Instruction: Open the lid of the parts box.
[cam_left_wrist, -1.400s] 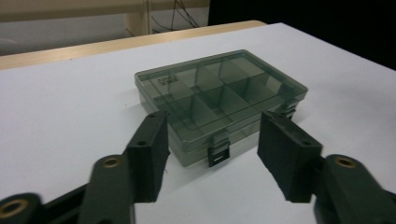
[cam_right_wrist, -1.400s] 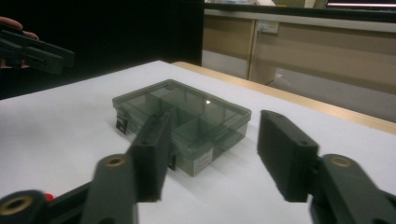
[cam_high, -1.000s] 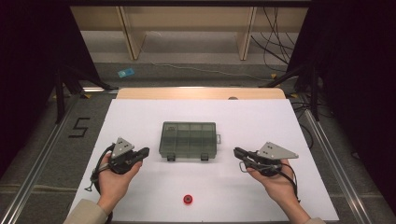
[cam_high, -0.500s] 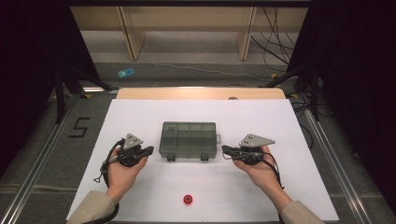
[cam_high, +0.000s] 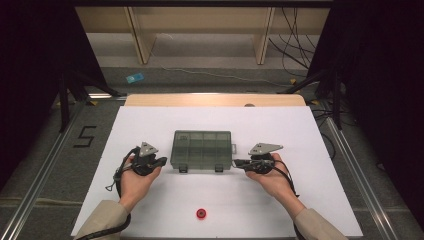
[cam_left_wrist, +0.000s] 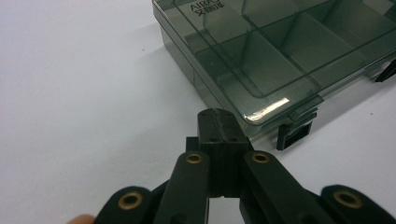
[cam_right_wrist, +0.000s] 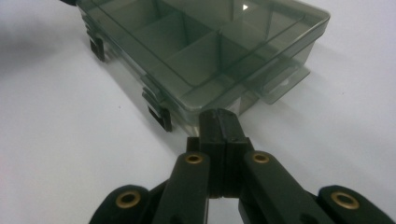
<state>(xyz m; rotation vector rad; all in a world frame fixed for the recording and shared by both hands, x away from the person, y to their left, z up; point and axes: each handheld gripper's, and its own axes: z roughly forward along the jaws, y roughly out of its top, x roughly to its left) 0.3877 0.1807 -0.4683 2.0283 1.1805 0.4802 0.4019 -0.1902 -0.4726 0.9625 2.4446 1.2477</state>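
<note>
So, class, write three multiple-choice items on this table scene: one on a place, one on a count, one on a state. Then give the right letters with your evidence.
1. Where does the small red round piece lie?
A. on the white table, nearer the person than the box
B. inside the box
C. between the left gripper's jaws

2. How many black latches show on the near side of the smoky clear compartment box?
A. one
B. two
C. four

3. How do both grippers' jaws stand?
A. wide open
B. shut on the box's lid
C. shut, holding nothing

Key: 1 A, the high view shows it alone on the white table between the forearms. 2 B, two latches sit on that edge. 3 C, the left gripper and right gripper show jaws pressed together, short of the box.
</note>
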